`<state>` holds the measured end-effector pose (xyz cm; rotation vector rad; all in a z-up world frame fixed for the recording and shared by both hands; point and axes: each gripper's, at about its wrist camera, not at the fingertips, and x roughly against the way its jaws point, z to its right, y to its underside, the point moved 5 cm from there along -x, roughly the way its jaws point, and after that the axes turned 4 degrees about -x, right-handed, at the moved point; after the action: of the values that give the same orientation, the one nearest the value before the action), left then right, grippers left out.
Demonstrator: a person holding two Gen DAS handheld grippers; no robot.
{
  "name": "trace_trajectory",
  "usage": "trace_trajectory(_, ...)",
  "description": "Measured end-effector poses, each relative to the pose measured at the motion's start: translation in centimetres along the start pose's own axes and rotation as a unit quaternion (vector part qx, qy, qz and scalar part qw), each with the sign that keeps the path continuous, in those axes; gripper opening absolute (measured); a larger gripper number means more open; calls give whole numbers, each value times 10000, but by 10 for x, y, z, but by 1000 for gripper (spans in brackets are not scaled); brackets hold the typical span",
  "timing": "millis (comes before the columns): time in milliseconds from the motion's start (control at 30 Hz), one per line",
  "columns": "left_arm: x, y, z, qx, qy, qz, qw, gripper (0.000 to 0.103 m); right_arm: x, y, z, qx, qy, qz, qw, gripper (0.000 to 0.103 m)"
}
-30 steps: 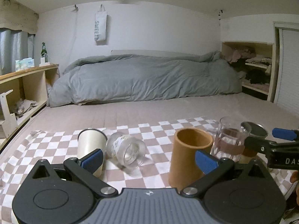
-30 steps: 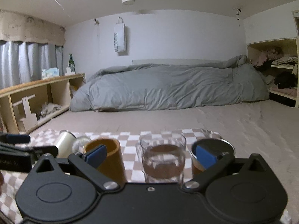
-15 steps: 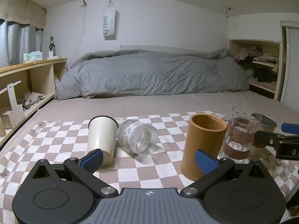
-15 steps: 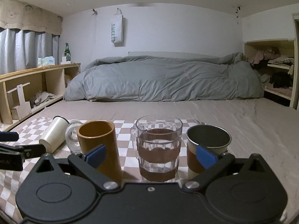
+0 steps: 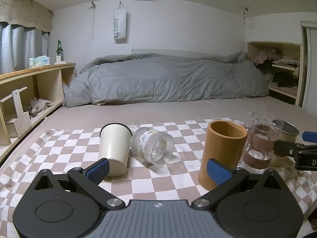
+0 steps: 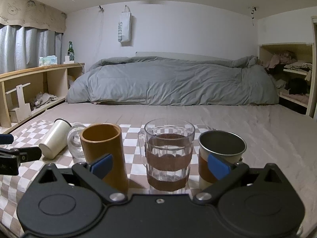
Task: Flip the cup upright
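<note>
the ribbed clear glass cup (image 5: 152, 148) lies on its side on the checkered cloth (image 5: 65, 144), mouth toward the cloth's near edge, touching the white cup (image 5: 114, 147) just beside it on the left. the left gripper (image 5: 158, 170) hangs over the near edge with its blue pads wide apart, holding nothing; the white cup sits just beyond its left pad, the brown cylinder cup (image 5: 221, 152) just beyond its right. further toward the cloth's right edge stand a glass mug with brown bands (image 5: 259, 144) and a metal cup (image 5: 285, 136), partly hidden by the right gripper's finger. a grey duvet (image 5: 164, 79) lies across the far end of the bed.

the right gripper (image 6: 160, 164) is also spread open and empty, facing the mug head-on. from here the brown cylinder hides most of the fallen cup (image 6: 76, 144), and the white cup looks tilted. the left wrist view shows the fallen cup whole, with nothing between it and the left pads.
</note>
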<state>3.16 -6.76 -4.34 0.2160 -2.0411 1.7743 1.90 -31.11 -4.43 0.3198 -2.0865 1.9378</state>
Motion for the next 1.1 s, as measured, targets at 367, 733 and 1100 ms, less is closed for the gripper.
trace_trajectory(367,-2,1,-1,42,-35,-38,10000,103,-1,1,0,1,-1,-9,10000,103)
trace_trajectory(733,-2,1,-2,63,-29,-33,10000,103,-1,2,0,5,-15,-6,10000,103)
trace_trajectory(1100,-1,0,-1,67,-20,-34,10000,103,0,2,-1,-3,-30,0,10000,103)
